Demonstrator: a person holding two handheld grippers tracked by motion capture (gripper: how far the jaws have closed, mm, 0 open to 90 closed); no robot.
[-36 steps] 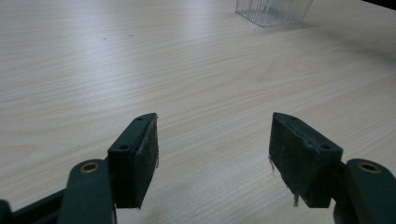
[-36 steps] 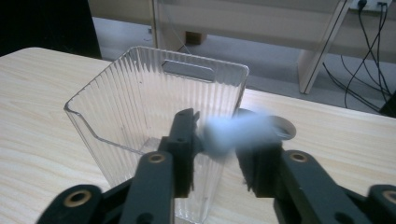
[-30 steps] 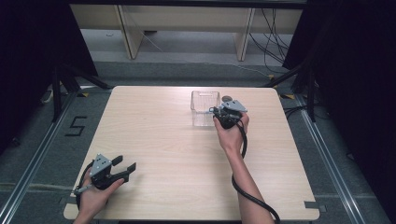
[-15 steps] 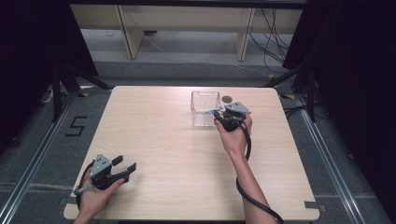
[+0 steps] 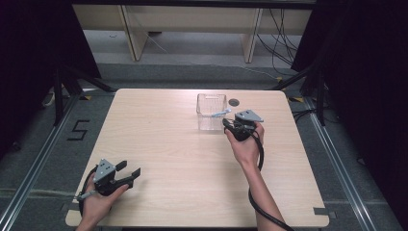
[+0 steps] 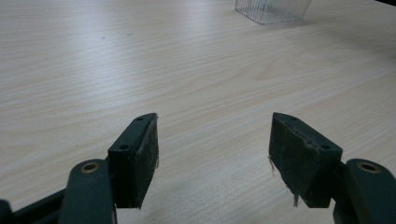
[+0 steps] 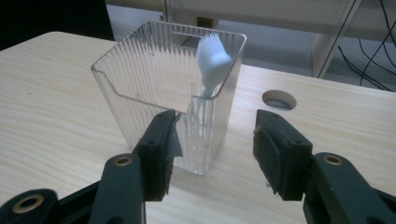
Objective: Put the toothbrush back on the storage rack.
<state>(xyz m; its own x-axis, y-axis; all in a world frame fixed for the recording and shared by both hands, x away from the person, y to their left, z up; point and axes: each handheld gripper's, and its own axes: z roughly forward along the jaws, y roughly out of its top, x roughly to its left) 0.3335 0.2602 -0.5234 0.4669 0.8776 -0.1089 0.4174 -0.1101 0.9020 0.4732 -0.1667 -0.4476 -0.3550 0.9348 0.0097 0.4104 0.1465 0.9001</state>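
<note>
- Clear bin (image 7: 173, 88) near the bench's (image 5: 159, 144) far edge holds a leaning white brush (image 7: 212, 60).
- Right tongs (image 7: 215, 149) spread, empty, just beside it; a nudge could tip it.
- Left tongs (image 6: 215, 158) spread, near-left corner.

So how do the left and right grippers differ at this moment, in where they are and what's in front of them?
The left gripper sits near the table's front left corner, while the right gripper is at the far side beside the clear ribbed container. Bare wood lies between the left gripper's jaws; the right gripper's jaws frame the container's near corner, where a pale blue brush stands inside. Both are hand-held, open and grip nothing.
</note>
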